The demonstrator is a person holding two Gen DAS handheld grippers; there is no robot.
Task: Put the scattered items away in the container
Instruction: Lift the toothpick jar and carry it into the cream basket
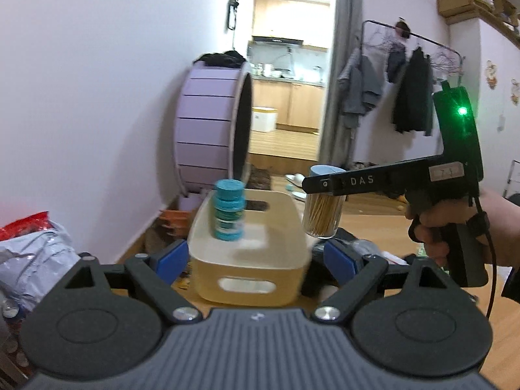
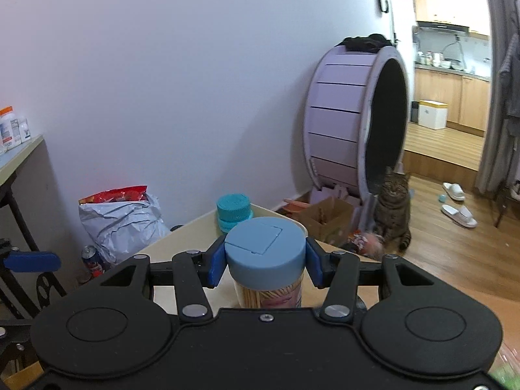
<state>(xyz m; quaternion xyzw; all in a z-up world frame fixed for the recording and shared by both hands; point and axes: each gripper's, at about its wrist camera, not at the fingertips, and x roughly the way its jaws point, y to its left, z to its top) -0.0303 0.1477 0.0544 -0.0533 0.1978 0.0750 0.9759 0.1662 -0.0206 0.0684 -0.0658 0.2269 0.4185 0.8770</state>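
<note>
I am carrying the toothpick jar (image 2: 266, 260), clamped at its lid by the right gripper (image 2: 266, 261), beside the container (image 1: 250, 253); keeping it upright, centring over the opening. Left gripper (image 1: 253, 260) is hanging wide open, empty.

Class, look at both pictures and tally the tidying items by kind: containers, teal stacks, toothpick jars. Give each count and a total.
Cream container: 1
Stack of teal tubs, standing in the container: 1
Toothpick jar with a blue lid, held in the right gripper: 1
Total: 3
</note>
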